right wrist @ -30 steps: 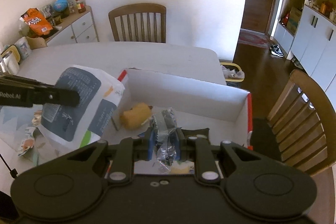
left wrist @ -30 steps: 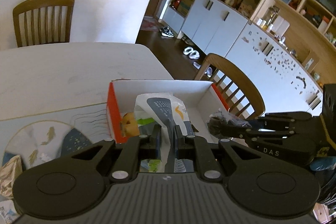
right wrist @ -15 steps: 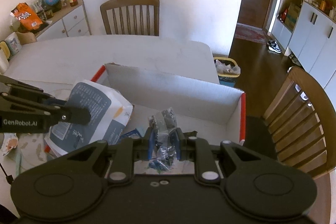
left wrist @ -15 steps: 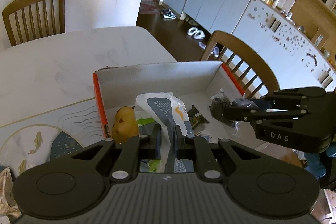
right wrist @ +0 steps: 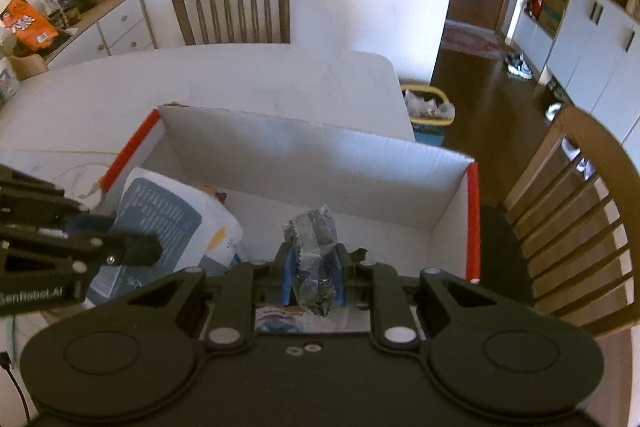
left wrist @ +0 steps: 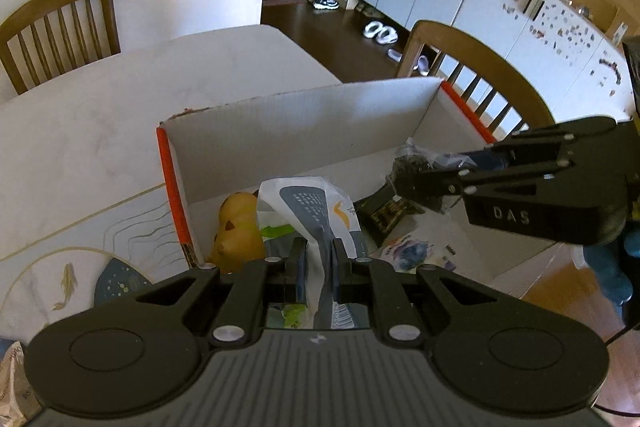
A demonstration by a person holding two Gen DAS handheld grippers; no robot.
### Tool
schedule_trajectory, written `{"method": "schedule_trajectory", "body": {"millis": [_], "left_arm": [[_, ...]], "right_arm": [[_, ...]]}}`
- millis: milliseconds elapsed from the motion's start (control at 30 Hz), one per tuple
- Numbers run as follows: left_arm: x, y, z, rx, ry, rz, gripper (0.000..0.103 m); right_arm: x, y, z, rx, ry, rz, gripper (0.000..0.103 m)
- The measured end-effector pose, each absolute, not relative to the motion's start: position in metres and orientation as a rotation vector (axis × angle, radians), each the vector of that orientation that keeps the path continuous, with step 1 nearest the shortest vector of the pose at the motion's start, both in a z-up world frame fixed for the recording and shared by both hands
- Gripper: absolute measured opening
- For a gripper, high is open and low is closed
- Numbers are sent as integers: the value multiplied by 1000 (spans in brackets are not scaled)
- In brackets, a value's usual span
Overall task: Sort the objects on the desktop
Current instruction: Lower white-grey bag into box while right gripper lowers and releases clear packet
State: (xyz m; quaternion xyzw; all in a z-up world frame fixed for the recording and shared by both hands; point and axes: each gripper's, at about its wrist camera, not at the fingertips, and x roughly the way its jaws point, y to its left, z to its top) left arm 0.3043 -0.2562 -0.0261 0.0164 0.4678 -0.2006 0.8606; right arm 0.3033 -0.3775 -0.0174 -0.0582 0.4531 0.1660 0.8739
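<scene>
The left tongs (left wrist: 316, 263) pinch a white pouch (left wrist: 308, 207), its long side pointing to 12 o'clock over the box (left wrist: 296, 115). The right tongs (right wrist: 312, 267) squeeze a crinkly clear wrapper (right wrist: 314, 231), maybe upright. Writing: "DAS", "GenRobot.AI".

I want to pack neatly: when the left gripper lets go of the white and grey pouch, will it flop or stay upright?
The white and grey pouch creases where the left gripper pinches it, so it is probably soft and light. Released, it would likely slump against the yellow toy in the box.
</scene>
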Motion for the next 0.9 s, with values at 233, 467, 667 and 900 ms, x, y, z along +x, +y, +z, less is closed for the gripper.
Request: {"method": "schedule_trajectory", "body": {"millis": [233, 467, 667, 900], "left_arm": [[308, -258, -39, 47, 1017, -415, 11], [309, -262, -47, 85, 1036, -410, 11], [310, -265, -51, 103, 1051, -414, 11], [311, -269, -54, 112, 1069, -429, 11]], "right_arm": [[319, -373, -29, -114, 974, 336, 19], [328, -369, -43, -116, 1005, 322, 20], [330, -368, -49, -117, 1025, 325, 20], [327, -366, -55, -130, 1037, 329, 21]]}}
